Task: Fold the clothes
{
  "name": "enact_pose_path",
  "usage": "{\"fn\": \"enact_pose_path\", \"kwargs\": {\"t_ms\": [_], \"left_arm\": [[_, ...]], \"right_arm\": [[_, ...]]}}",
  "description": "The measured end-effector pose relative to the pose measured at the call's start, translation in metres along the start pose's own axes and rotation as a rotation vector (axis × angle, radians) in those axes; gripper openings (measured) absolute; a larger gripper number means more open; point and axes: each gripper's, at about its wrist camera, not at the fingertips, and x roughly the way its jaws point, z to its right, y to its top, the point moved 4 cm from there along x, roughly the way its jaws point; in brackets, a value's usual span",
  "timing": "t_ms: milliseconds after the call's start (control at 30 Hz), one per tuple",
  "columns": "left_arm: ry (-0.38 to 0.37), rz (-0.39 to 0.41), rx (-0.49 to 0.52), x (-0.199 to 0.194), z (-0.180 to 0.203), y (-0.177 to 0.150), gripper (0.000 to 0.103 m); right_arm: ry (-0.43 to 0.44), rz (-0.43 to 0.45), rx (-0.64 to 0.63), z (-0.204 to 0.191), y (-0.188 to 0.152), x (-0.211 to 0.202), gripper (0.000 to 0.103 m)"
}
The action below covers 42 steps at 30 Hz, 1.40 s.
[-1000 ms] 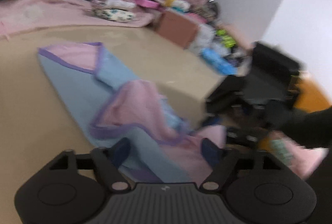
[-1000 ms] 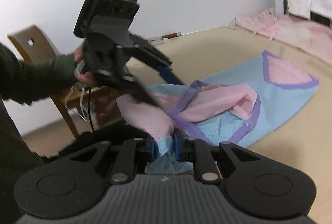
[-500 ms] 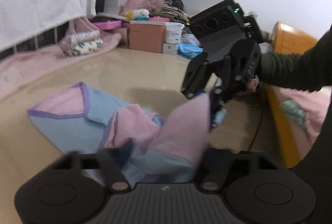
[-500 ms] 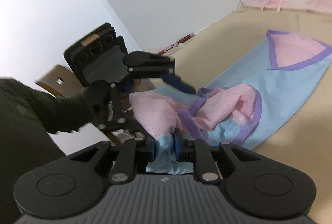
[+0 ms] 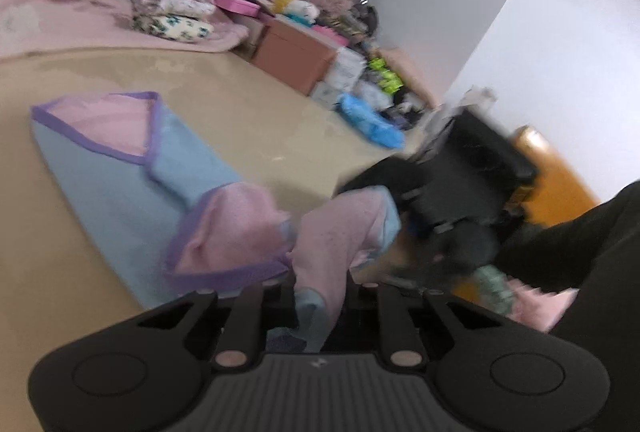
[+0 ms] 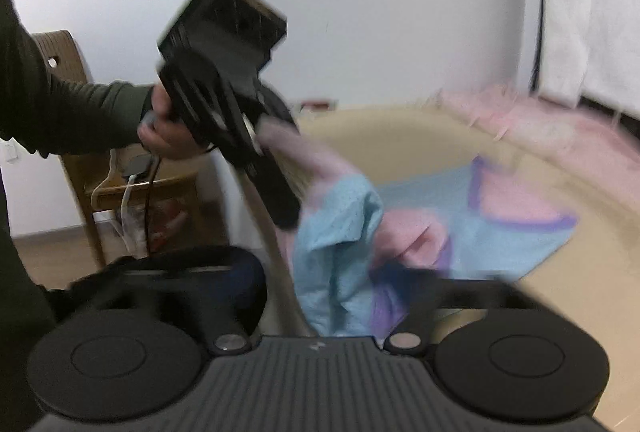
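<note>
A light blue and pink garment with purple trim (image 5: 120, 183) lies half spread on the tan bed surface (image 5: 224, 91); it also shows in the right wrist view (image 6: 516, 228). My left gripper (image 5: 316, 296) is shut on a raised pink and blue fold of it (image 5: 320, 272). From the right wrist view the left gripper (image 6: 280, 199) holds that fold up. My right gripper (image 6: 336, 288) has its fingers spread wide, with loose blue cloth (image 6: 340, 252) hanging between them. The right gripper (image 5: 440, 216) appears blurred in the left wrist view.
A pink blanket (image 5: 72, 15) and folded clothes (image 5: 172, 19) lie at the far side of the bed. Boxes and clutter (image 5: 304, 51) stand beside it. A wooden chair (image 6: 132, 183) stands by the white wall.
My right gripper has opened and let go of the cloth edge. My left gripper has closed on the fold and lifted it.
</note>
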Motion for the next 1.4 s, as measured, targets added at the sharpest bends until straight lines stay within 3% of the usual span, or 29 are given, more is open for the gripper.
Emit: {"fn": "enact_pose_path", "kwargs": {"t_ms": [67,133,167,200,233,400,533,567,633,667,700,767,800,833,867,933,1000,1067,1100,1167,1267,1367,1400], "left_arm": [[-0.004,0.039,-0.034,-0.009,0.001,0.007,0.018],[0.009,0.092,-0.091,-0.019,-0.008,0.016,0.041],[0.012,0.121,-0.128,-0.024,-0.015,0.021,0.066],[0.016,0.158,-0.175,-0.027,-0.024,0.024,0.08],[0.022,0.193,-0.22,-0.03,-0.033,0.026,0.08],[0.119,0.253,-0.398,-0.027,-0.067,0.014,0.08],[0.162,0.281,-0.488,-0.022,-0.08,0.009,0.076],[0.182,0.284,-0.498,-0.023,-0.08,0.008,0.068],[0.221,0.294,-0.467,-0.024,-0.077,0.01,0.04],[0.252,0.288,-0.454,-0.02,-0.076,0.012,0.02],[0.282,0.283,-0.442,-0.016,-0.075,0.014,0.008],[0.342,0.271,-0.414,-0.007,-0.073,0.018,0.007],[0.369,0.258,-0.39,-0.002,-0.069,0.018,0.007],[0.407,0.247,-0.366,0.003,-0.066,0.017,0.007],[0.446,0.235,-0.342,0.008,-0.063,0.017,0.007],[0.496,0.231,-0.318,0.012,-0.06,0.014,0.011],[0.51,0.261,-0.321,0.003,-0.058,0.01,0.013],[0.512,0.304,-0.326,-0.011,-0.054,0.009,0.013],[0.527,0.318,-0.301,-0.015,-0.048,0.012,0.013],[0.554,0.345,-0.248,-0.023,-0.035,0.018,0.013],[0.587,0.321,-0.172,-0.004,-0.023,0.026,0.017],[0.663,0.265,-0.142,0.017,-0.029,0.022,0.017],[0.688,0.247,-0.132,0.024,-0.031,0.02,0.017]], "right_arm": [[0.127,0.007,0.151,0.015,0.003,0.001,0.011],[0.173,0.062,0.281,0.038,0.011,-0.006,0.011],[0.174,0.087,0.359,0.053,0.015,-0.007,0.011],[0.179,0.097,0.438,0.069,0.016,-0.005,0.011],[0.184,0.106,0.518,0.085,0.017,-0.004,0.011],[0.118,0.083,0.751,0.12,-0.006,0.018,0.012],[0.114,0.113,0.798,0.121,-0.018,0.02,0.014],[0.114,0.115,0.808,0.12,-0.018,0.017,0.021],[0.108,0.134,0.821,0.118,-0.016,0.01,0.043],[0.087,0.16,0.82,0.12,-0.015,0.005,0.059],[0.065,0.186,0.819,0.121,-0.015,0.0,0.065],[0.011,0.206,0.85,0.129,-0.015,0.005,0.061],[-0.012,0.185,0.859,0.131,-0.016,0.009,0.045],[-0.043,0.163,0.842,0.127,-0.016,0.013,0.036],[-0.075,0.141,0.823,0.123,-0.016,0.016,0.035],[-0.167,0.121,0.701,0.108,-0.014,0.014,0.041],[-0.272,0.128,0.59,0.09,-0.006,0.012,0.064],[-0.381,0.143,0.514,0.081,0.0,0.003,0.063],[-0.432,0.16,0.454,0.076,0.0,-0.008,0.056],[-0.477,0.161,0.341,0.061,0.013,-0.01,0.044],[-0.476,0.162,0.219,0.045,0.033,0.007,0.043],[-0.457,0.055,0.23,0.047,0.033,0.043,0.022],[-0.471,0.038,0.261,0.05,0.029,0.048,0.022]]}}
